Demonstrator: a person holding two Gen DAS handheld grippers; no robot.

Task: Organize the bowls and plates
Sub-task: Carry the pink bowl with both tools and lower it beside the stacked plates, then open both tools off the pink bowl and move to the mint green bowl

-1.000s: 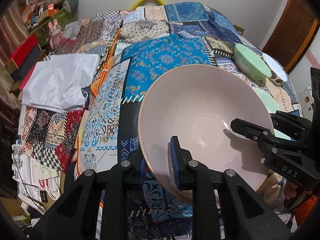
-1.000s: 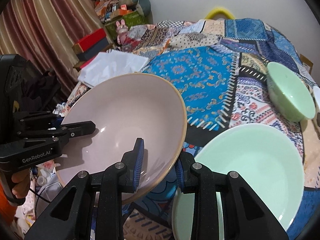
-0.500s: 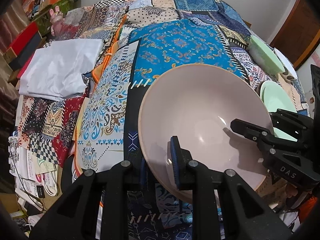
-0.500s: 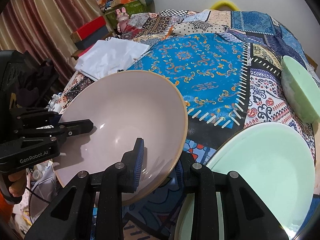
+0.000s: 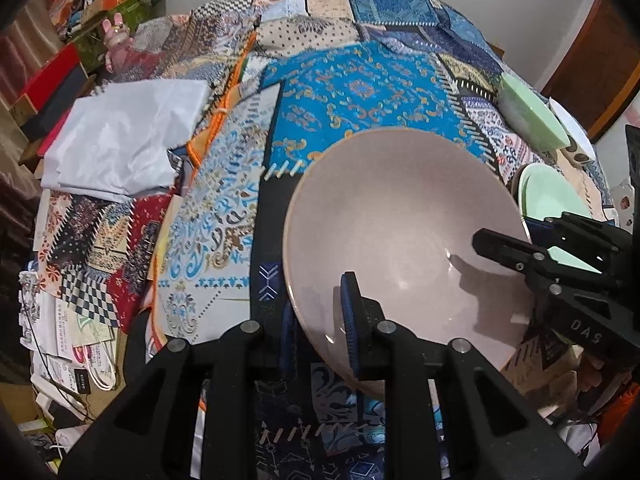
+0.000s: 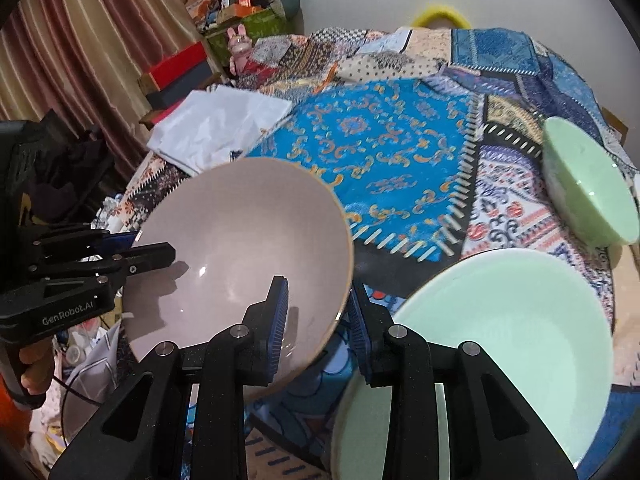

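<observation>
Pink bowl hangs tilted above the patchwork cloth on the desk, pinched at its rim from two sides. The left hand-held gripper is clenched on the near rim, one pad inside, one outside. The right hand-held gripper grasps the opposite rim the same way. Just right of the bowl lies a pale green plate; a green bowl sits farther back. White folded fabric lies at the left edge.
</observation>
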